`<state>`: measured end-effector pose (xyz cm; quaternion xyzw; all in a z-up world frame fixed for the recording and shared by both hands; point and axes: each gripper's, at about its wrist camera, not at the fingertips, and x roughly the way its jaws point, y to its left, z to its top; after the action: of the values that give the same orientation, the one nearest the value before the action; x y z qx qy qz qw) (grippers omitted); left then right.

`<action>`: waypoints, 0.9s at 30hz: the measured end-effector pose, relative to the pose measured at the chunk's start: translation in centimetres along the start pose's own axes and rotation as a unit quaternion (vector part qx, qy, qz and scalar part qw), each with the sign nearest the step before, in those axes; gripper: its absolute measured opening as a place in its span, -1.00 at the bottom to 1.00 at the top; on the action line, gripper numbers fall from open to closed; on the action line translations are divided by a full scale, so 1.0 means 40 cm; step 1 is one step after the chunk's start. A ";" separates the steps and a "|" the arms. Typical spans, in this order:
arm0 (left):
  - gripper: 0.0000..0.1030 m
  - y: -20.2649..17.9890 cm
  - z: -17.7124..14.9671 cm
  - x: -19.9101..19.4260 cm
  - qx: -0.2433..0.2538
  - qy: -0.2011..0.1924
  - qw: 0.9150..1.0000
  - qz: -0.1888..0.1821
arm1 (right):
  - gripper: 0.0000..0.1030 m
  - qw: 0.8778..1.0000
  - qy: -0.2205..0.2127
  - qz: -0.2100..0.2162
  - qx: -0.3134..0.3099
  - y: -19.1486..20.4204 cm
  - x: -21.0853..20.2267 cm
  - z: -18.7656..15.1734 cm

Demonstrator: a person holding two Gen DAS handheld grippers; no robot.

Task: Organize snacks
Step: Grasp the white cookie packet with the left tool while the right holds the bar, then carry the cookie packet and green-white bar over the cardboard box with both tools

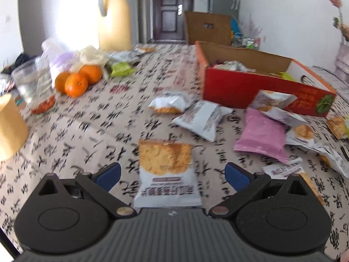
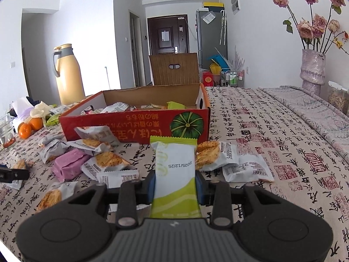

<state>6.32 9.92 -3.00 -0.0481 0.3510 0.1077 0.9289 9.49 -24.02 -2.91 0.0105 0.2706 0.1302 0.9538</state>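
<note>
Right jaws are pinching a green packet (image 2: 174, 170) by its sides, held up over the tabletop (image 2: 272, 131) just short of the red box (image 2: 135, 124). Left gripper (image 1: 172, 174) has its jaws spread wide around a cracker packet (image 1: 166, 174) lying flat, not touching it yet. Risk I see: the green one is slick and only held at its lower half, so it could slip out before reaching the box. Only the right view shows snacks already in the box; the left one is blurry.
</note>
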 end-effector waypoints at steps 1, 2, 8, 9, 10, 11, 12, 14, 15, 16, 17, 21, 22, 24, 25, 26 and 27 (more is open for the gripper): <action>1.00 0.007 0.001 0.004 -0.007 0.002 1.000 0.004 | -0.33 1.000 0.001 0.000 0.001 0.000 0.001 -0.001; 1.00 0.013 0.003 0.008 -0.011 0.003 1.000 0.008 | -0.33 1.000 0.001 0.000 0.001 0.001 0.002 -0.002; 0.89 0.025 0.017 0.025 -0.021 0.008 1.000 0.010 | -0.33 1.000 0.004 -0.003 0.002 0.001 0.005 -0.003; 0.77 0.022 0.019 0.027 -0.020 0.009 1.000 0.008 | -0.33 1.000 0.004 -0.004 0.002 0.001 0.005 -0.003; 0.69 0.017 0.020 0.029 -0.016 0.010 1.000 0.004 | -0.33 1.000 0.005 -0.004 0.002 0.001 0.006 -0.003; 0.53 0.013 0.020 0.032 -0.013 0.012 1.000 0.001 | -0.33 1.000 0.005 -0.005 0.001 0.001 0.006 -0.003; 0.43 0.008 0.020 0.034 -0.007 0.013 1.000 0.000 | -0.33 1.000 0.005 -0.005 0.001 0.001 0.005 -0.004; 0.10 -0.002 0.020 0.034 0.004 0.009 1.000 0.002 | -0.33 1.000 0.005 -0.005 0.001 0.002 0.005 -0.004; -0.03 -0.004 0.021 0.032 0.007 0.007 1.000 0.002 | -0.33 1.000 0.005 -0.005 0.001 0.002 0.005 -0.004; -0.05 -0.003 0.023 0.031 0.006 0.007 1.000 -0.002 | -0.33 1.000 0.005 -0.005 0.001 0.003 0.005 -0.003; -0.09 -0.002 0.024 0.031 0.005 0.007 1.000 -0.004 | -0.33 1.000 0.006 -0.005 0.001 0.003 0.004 -0.004; -0.18 -0.007 0.024 0.026 0.007 0.002 1.000 -0.002 | -0.33 1.000 0.005 -0.005 0.000 0.003 0.004 -0.004; -0.18 -0.008 0.024 0.022 0.007 0.000 1.000 -0.003 | -0.33 1.000 0.005 -0.005 0.000 0.003 0.004 -0.004; -0.18 -0.010 0.026 0.017 0.005 -0.003 1.000 -0.003 | -0.33 1.000 0.005 -0.005 0.000 0.003 0.002 -0.004; -0.19 -0.010 0.027 0.014 0.003 -0.004 1.000 -0.004 | -0.33 1.000 0.004 -0.004 0.000 0.003 0.001 -0.005; -0.19 -0.010 0.028 0.012 0.001 -0.005 1.000 -0.004 | -0.33 1.000 0.004 -0.004 0.000 0.004 0.000 -0.005; -0.20 -0.010 0.029 0.009 0.000 -0.007 1.000 -0.004 | -0.33 1.000 0.004 -0.004 0.000 0.004 0.000 -0.005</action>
<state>7.41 9.77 -2.37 -0.0488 0.3440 0.1040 0.9319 9.35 -23.86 -3.06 0.0089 0.2745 0.1269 0.9531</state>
